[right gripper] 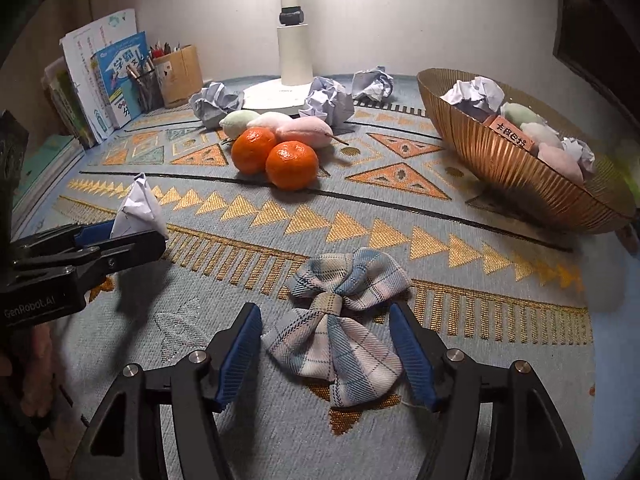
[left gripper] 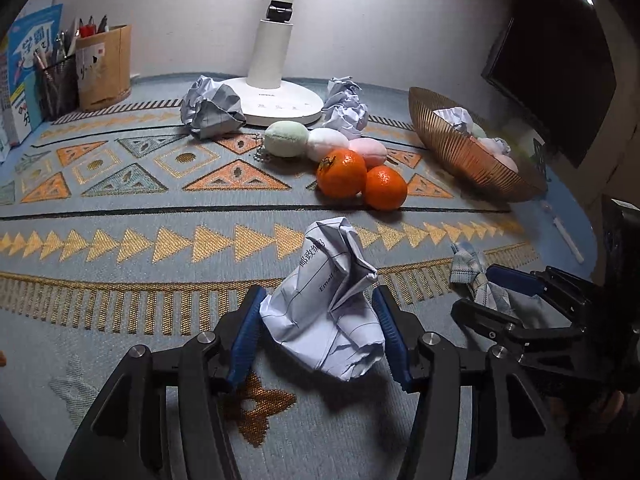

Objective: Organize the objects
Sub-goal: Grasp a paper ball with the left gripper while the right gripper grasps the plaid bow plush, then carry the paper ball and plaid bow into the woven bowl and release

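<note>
Straddling their targets, both tools have jaws spread, gripping nothing: the left gripper [left gripper: 318, 332] brackets a crumpled paper ball [left gripper: 326, 308] at the counter's near left, the right gripper [right gripper: 326, 354] a plaid bow [right gripper: 340, 328] near centre. Closing squarely on each middle looks wisest. A patterned mat [right gripper: 400, 236] covers the counter; far right sits the gold bowl [right gripper: 500, 160], by a white wall [right gripper: 224, 4].

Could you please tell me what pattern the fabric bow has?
The fabric bow is plaid in blue, pink and cream, seen best in the right wrist view.

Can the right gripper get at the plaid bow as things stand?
Probably yes: the right gripper already has open fingers either side of the plaid bow, nothing between them; the left gripper is off at the crumpled paper.
</note>
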Motion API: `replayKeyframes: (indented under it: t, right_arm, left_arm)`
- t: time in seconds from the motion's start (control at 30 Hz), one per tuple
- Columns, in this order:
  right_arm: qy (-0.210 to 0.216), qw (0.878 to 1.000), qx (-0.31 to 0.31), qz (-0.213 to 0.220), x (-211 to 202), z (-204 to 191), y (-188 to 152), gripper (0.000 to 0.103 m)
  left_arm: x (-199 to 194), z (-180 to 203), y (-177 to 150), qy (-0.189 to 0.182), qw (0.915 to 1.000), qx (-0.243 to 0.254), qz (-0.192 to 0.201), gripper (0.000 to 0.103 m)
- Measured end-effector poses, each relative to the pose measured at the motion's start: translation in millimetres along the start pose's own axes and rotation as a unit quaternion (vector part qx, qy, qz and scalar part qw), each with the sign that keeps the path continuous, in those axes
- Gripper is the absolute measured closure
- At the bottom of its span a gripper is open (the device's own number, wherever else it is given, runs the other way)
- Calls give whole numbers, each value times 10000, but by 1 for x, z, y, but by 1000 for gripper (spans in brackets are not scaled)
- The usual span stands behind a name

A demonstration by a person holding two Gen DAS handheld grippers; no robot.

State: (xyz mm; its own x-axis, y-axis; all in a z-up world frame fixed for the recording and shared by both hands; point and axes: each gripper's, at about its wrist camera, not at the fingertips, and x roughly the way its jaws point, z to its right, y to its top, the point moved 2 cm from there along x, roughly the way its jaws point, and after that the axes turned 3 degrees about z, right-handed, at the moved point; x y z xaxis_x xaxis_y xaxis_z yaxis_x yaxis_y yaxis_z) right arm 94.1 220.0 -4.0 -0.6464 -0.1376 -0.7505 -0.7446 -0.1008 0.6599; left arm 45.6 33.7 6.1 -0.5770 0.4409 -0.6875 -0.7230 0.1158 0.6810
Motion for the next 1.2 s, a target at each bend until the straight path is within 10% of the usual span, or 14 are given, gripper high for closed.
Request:
replayKeyframes:
  t: [0.27,0.33,0.37,0.4,0.63,0.83,1.2]
  right_arm:
    - [-336,9994,-8,-78,-6,-9,-7,37]
    - [-331,9994,-40,17,-9,-12,-8,49]
    - [-293,9995,-55,58,-11,-13,-9,81]
    - [-269,9996,-54,63,-12,-14,-10,83]
    - [193,9962,391,751,-87,30,30,83]
    - [-258,9754,1311,1752,-150,135,93,82]
    - [-590,9769,1757,1060,-76,217,128,76]
  left_arm:
    - [2,2,0,74,9999,58,-69,51]
    - [2,4,1,114,9999,104,-76,51]
    - [2,5,1,154,9998,137,-73,51]
    - [1,6,1,227,9996,180,-42,51]
    - [-27,45,-1,-143,9992,253,256,51]
    - [-34,111,88,-912,9910,389,901,51]
    - [73,194,176,-1122,9871,771,842,45]
